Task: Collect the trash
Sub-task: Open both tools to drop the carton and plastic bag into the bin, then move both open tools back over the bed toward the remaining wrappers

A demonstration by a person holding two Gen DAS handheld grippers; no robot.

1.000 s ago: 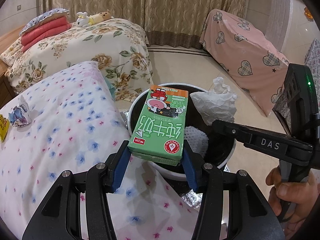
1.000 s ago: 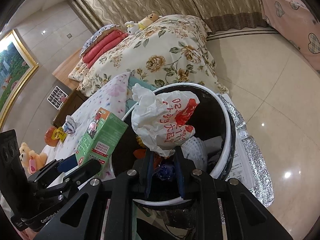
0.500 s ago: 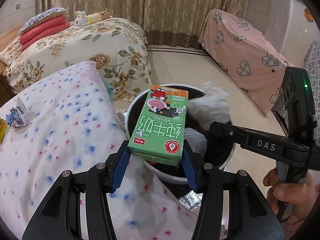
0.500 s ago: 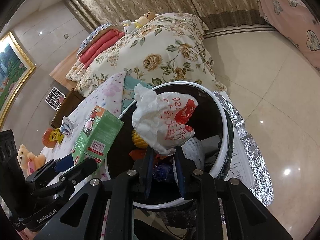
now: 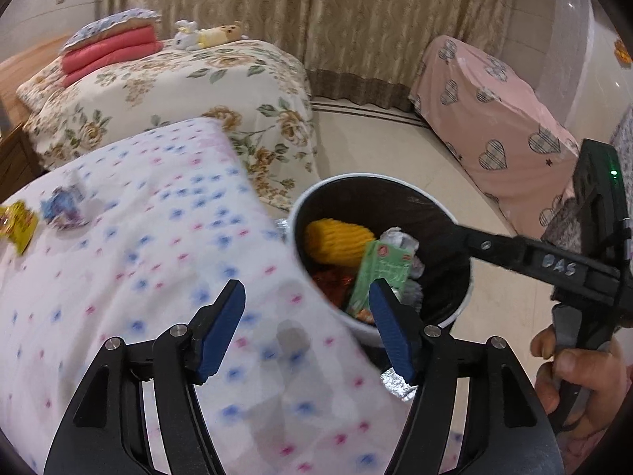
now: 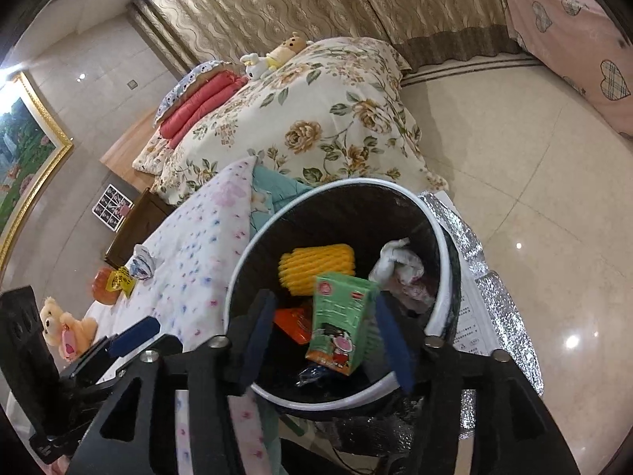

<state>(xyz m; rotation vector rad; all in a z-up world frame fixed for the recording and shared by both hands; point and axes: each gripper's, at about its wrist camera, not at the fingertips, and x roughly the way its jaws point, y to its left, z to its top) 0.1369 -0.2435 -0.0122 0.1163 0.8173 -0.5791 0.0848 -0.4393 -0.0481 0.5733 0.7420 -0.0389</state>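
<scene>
both grippers, left (image 5: 306,328) and right (image 6: 324,340), just opened, hold nothing; green carton (image 6: 340,324) lies inside bin (image 6: 439,237).

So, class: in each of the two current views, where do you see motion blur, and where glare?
Left wrist view: the dotted quilt and green carton smear with motion blur, no strong glare. Right wrist view: mostly sharp; bright glare spots on the floor.
</scene>
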